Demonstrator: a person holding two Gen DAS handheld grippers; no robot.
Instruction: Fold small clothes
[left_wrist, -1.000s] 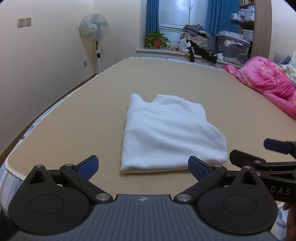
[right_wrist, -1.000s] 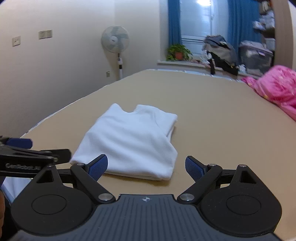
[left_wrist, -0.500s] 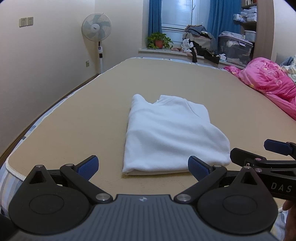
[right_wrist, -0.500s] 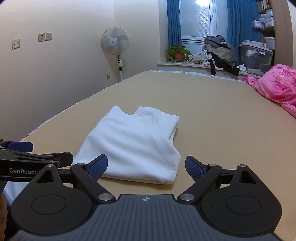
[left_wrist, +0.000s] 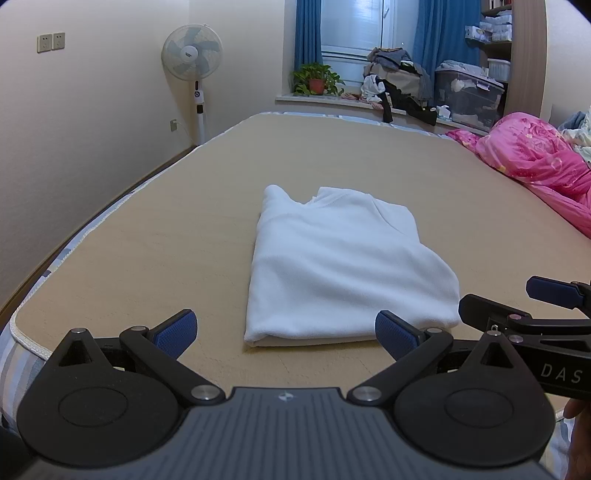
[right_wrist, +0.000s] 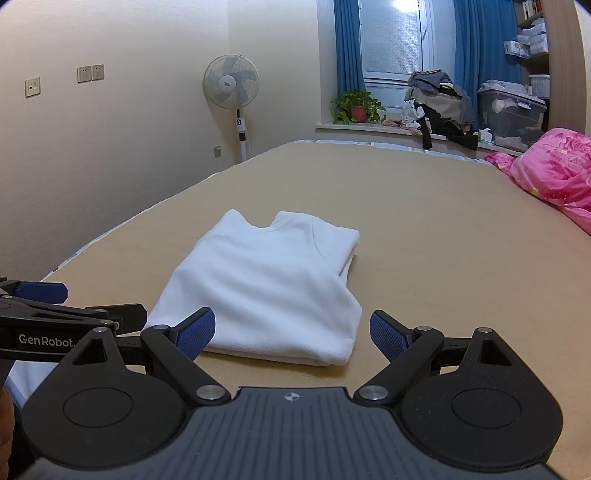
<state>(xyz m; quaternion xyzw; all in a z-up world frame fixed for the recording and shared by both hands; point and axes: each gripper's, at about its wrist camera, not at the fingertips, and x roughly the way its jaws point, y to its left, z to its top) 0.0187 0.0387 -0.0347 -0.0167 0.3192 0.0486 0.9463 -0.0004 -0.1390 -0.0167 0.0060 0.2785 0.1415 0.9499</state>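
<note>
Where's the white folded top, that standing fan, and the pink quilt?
white folded top (left_wrist: 343, 266), left wrist view, middle of the top layer.
standing fan (right_wrist: 231, 82), right wrist view, fan head.
pink quilt (left_wrist: 532, 151), left wrist view, bulging upper part.

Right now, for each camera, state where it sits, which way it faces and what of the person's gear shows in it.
Left wrist: sits on the left tool, low at the near bed edge, facing along the bed to the window; folded white garment ahead; its own open fingers show, and the right tool enters at right.
Right wrist: sits on the right tool, same heading; the garment lies ahead-left; the left tool enters at left.
Shared: garment, bed, standing fan, pink quilt.
</note>
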